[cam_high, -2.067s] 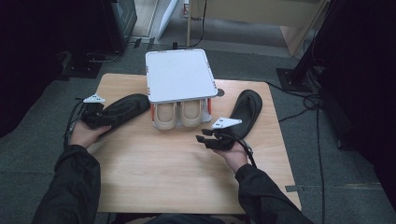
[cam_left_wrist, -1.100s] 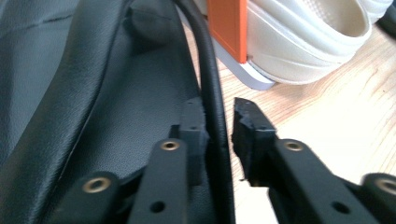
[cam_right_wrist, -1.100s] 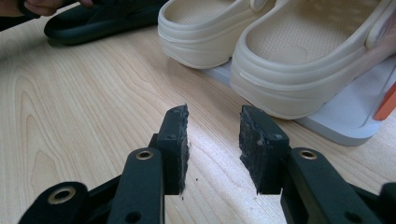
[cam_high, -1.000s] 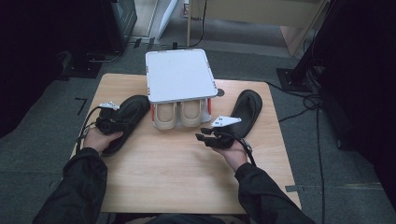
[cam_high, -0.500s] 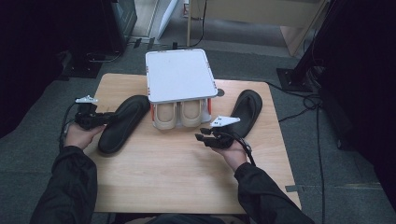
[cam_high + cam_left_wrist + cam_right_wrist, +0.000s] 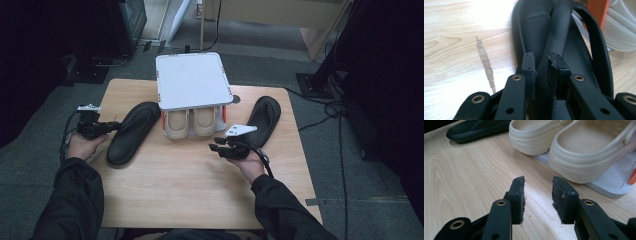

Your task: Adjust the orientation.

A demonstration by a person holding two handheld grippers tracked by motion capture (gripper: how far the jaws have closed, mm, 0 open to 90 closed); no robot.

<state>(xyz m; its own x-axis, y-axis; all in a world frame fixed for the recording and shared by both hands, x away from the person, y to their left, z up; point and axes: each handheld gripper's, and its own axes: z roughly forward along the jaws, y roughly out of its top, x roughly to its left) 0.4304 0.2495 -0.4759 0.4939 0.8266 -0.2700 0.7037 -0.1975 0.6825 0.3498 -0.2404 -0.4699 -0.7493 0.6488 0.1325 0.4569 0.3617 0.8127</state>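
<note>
Since a moment ago, my left gripper [image 6: 111,125] has slid the sandal [image 6: 131,131] leftward from the rack [image 6: 192,80], jaws clamped on its strap [image 6: 554,45]. My right gripper [image 6: 215,145] waits near the rack, jaws apart. Best I pull low and steady, gripping firmly.

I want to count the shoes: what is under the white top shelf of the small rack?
Under the white shelf stands a pair of beige clogs; only their heels stick out. Their fronts are covered.

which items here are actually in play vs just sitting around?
In play:
- left gripper, shut on the strap of the left black sandal
- right gripper, open, empty, facing the beige clogs
- white rack holding the clogs
- right black sandal, probably the mate

Lying about:
- floor cables
- dark equipment beyond the table
</note>
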